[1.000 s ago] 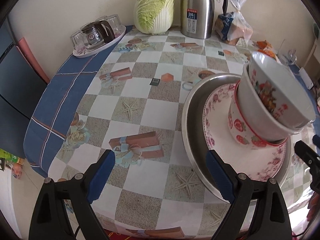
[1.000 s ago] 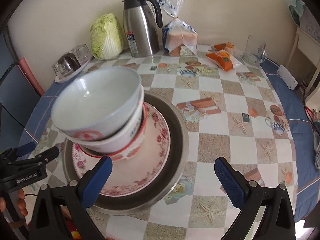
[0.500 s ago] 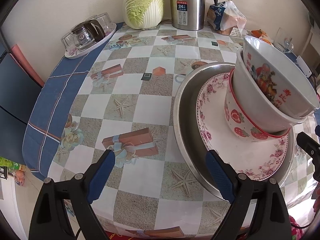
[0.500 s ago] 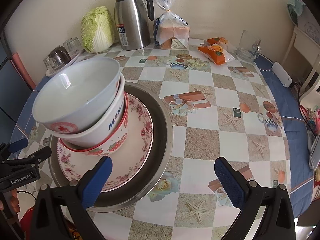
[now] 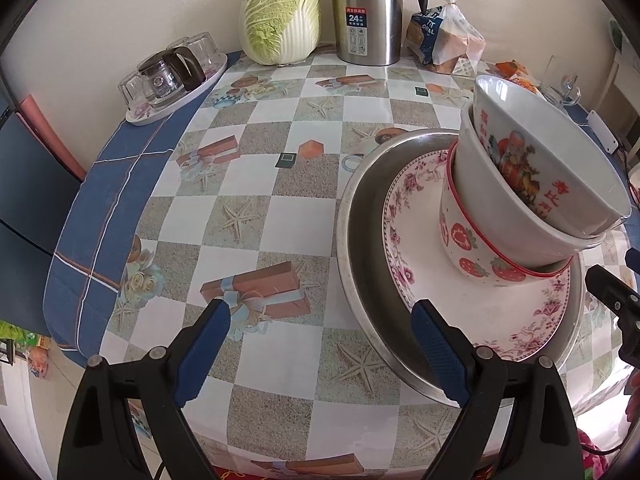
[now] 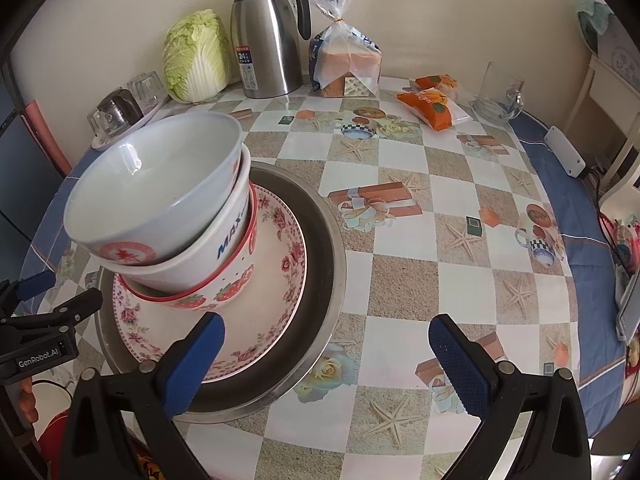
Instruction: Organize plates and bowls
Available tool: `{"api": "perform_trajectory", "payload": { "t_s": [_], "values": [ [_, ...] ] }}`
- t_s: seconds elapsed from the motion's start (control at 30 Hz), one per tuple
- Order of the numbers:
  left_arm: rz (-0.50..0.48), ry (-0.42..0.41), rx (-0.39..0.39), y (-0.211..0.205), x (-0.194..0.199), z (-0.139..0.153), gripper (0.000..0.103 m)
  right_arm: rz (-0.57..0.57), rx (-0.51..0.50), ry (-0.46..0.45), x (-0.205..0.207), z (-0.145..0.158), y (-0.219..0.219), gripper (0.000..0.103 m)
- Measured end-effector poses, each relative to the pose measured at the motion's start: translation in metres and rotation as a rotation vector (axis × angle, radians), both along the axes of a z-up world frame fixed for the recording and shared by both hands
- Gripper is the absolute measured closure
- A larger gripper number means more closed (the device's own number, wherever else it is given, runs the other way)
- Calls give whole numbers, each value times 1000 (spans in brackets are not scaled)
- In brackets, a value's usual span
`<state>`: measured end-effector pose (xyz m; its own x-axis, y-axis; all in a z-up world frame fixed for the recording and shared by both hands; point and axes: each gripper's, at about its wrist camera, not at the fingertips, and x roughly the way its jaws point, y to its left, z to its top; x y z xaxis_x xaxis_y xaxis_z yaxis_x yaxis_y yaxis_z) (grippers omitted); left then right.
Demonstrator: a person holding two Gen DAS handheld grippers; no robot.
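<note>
A stack of crockery sits near the front edge of the table (image 6: 400, 272): three bowls nested at a tilt on one floral plate (image 6: 280, 248), which lies inside one wide metal basin (image 6: 324, 280). The top bowl (image 6: 152, 184) is white with a red seal on one side and a painted figure with red characters on the other; it leans inside a white middle bowl (image 6: 208, 256) with blue lettering, and that one sits in the strawberry bowl (image 6: 224, 292), red-rimmed and resting on the plate. The plate is white with pink roses around the rim.

In the left wrist view the stack lies to the right of the left gripper (image 5: 320, 344), whose blue pads are spread wide and hold nothing; the right-hand pad overlaps the basin's near rim in the picture, though whether it touches is unclear. In the right wrist view the stack lies to the left of the right gripper (image 6: 326, 354), also spread wide and holding nothing, its left pad in front of the plate's near edge.

Along the far wall stand one napa cabbage (image 6: 196, 56), one steel thermos jug (image 6: 268, 36) and one bagged loaf of bread (image 6: 346, 56). A tray with upturned glasses (image 5: 172, 76) sits at the far left, two orange snack packets (image 6: 434, 98) and one glass mug (image 6: 498, 94) at the far right
</note>
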<state>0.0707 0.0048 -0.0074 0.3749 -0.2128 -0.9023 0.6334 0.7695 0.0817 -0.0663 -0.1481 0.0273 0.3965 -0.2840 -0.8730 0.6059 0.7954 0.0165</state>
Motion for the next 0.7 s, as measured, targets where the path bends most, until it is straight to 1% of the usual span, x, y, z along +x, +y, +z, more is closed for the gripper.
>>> {"api": "perform_trajectory", "payload": {
  "t_s": [0.2,0.7],
  "values": [
    [-5,10,-25,0,0,1,11,3,-3,3,1,0,0,0],
    [-1,17,-38,-2,1,0,11,3,-8,14,2,0,-1,0]
  ]
}}
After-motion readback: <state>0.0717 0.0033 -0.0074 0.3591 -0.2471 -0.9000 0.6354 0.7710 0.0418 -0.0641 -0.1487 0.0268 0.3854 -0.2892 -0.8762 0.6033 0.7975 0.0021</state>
